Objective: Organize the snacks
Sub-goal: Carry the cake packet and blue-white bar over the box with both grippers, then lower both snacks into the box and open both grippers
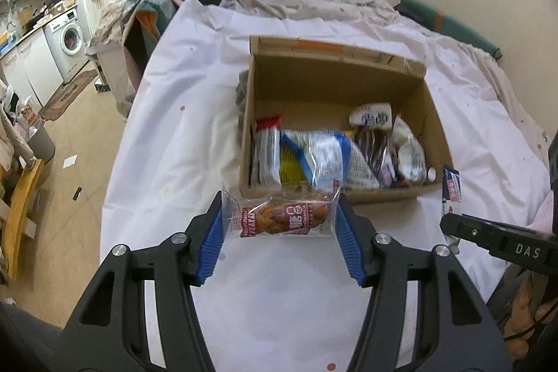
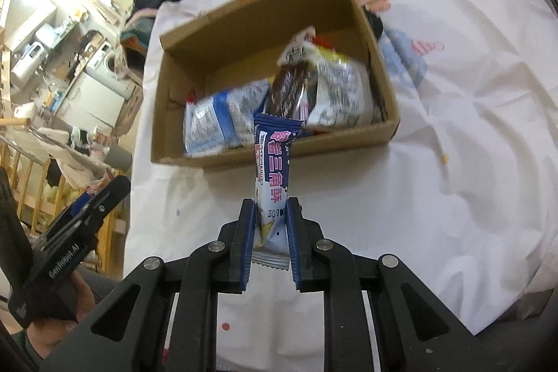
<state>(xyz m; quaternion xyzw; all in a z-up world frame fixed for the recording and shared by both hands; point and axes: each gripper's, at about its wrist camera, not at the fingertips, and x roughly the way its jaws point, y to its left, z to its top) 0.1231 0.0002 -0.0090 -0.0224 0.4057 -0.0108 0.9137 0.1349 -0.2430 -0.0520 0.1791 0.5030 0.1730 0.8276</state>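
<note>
The left gripper (image 1: 279,218) clamps a clear-wrapped twisted pastry snack (image 1: 283,216) across its ends; the right gripper (image 2: 269,225) pinches a tall navy-blue biscuit packet (image 2: 273,169) near its base. The open brown cardboard box (image 2: 195,33) lies toward twelve o'clock of both, its near half crowded, so I'd release over the bare far floor.

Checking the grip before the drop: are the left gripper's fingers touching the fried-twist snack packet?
Touching. The left wrist view shows both blue pads of the left gripper pressed against the ends of the twist snack packet, holding it off the white sheet.
</note>
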